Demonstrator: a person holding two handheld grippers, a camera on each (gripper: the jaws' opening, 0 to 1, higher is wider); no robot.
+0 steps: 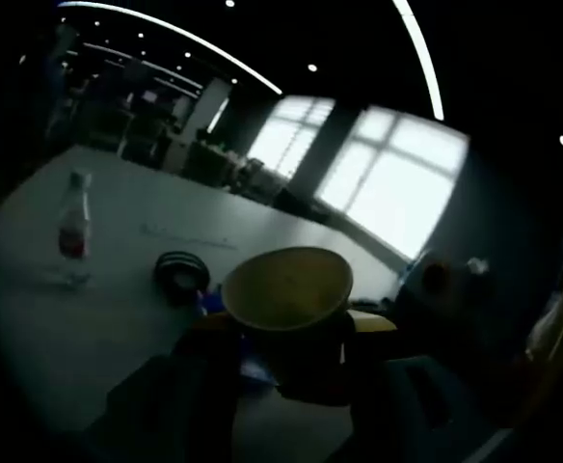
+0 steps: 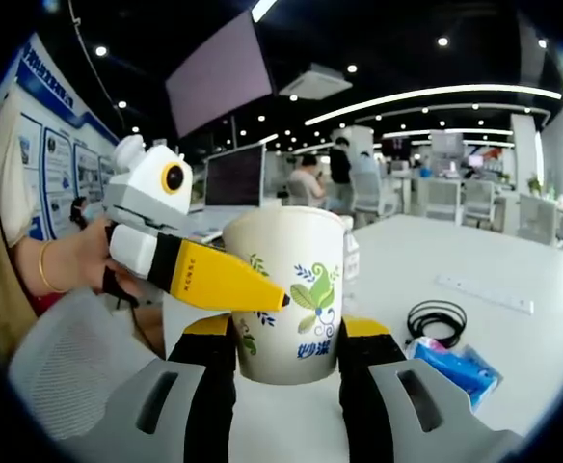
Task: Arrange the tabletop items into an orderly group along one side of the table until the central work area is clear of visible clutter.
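Right gripper (image 2: 286,352) is clamped on the paper cup (image 2: 286,289); light and crushable, so squeeze low, gently. Left gripper (image 2: 262,294): can't tell.

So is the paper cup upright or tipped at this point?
Upright. In the right gripper view the paper cup stands rim-up between the right gripper jaws, with the left gripper at its side.
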